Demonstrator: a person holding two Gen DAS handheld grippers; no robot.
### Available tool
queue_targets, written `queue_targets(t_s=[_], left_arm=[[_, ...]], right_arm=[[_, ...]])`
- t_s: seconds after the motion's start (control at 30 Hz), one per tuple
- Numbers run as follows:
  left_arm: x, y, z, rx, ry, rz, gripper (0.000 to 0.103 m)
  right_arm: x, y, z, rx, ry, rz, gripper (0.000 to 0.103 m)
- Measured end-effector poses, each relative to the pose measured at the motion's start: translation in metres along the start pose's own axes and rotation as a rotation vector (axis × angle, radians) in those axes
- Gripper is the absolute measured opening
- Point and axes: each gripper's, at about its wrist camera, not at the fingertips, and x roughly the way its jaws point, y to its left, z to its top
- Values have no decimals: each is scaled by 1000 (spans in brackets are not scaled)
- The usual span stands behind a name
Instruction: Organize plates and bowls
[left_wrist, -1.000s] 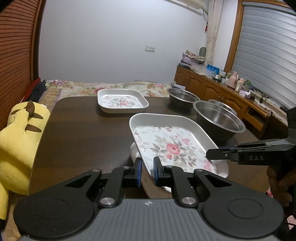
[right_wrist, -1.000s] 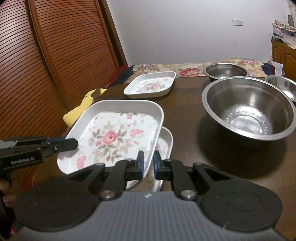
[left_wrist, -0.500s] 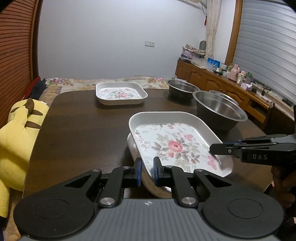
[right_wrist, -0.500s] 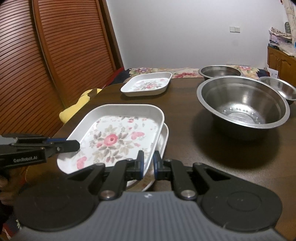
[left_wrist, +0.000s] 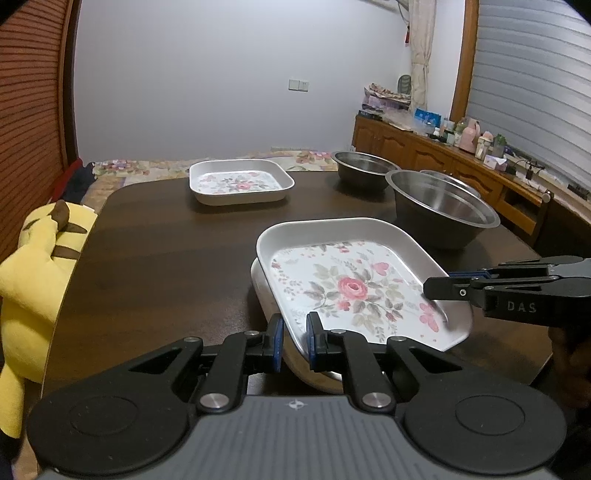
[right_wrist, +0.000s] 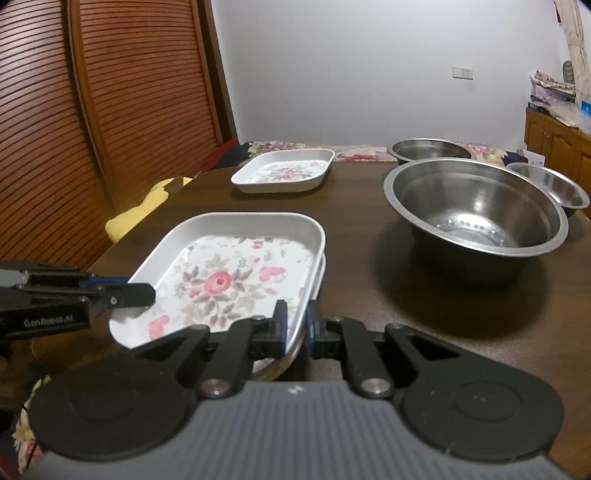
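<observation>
Bowls (right_wrist: 476, 214) flank the floral plate (left_wrist: 354, 284) pinched by both hand-held grippers (left_wrist: 294, 338) (right_wrist: 296, 323)

Near plate (left_wrist: 354, 288) atop another plate (left_wrist: 258, 284), third plate (left_wrist: 240, 182) behind, three bowls (right_wrist: 476, 210) right

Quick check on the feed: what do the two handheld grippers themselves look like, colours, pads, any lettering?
Both look alike: black linkage fingers with silver pivot screws, blue pads at the tips, and a ribbed grey body flanked by two round black discs. The left gripper reads "GenRobot.AI" in grey on its side, seen from the right wrist view. The right gripper shows "DAS" on its side in the left wrist view. No cables or sleeves visible.
</observation>
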Motion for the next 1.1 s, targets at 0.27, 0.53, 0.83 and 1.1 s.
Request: queue_targets(t_s=[0.27, 0.53, 0.83, 1.1], left_arm=[[4, -2, -3, 11, -2, 35, 17], [7, 1, -4, -8, 7, 28, 17], [5, 7, 4, -20, -2, 30, 16], [4, 18, 31, -5, -35, 46, 17]], right_arm=[[3, 0, -2, -6, -9, -6, 12], [4, -2, -5, -5, -11, -4, 13], [0, -6, -1, 26, -14, 32, 14], [-13, -10, 28, 2, -69, 55, 14]])
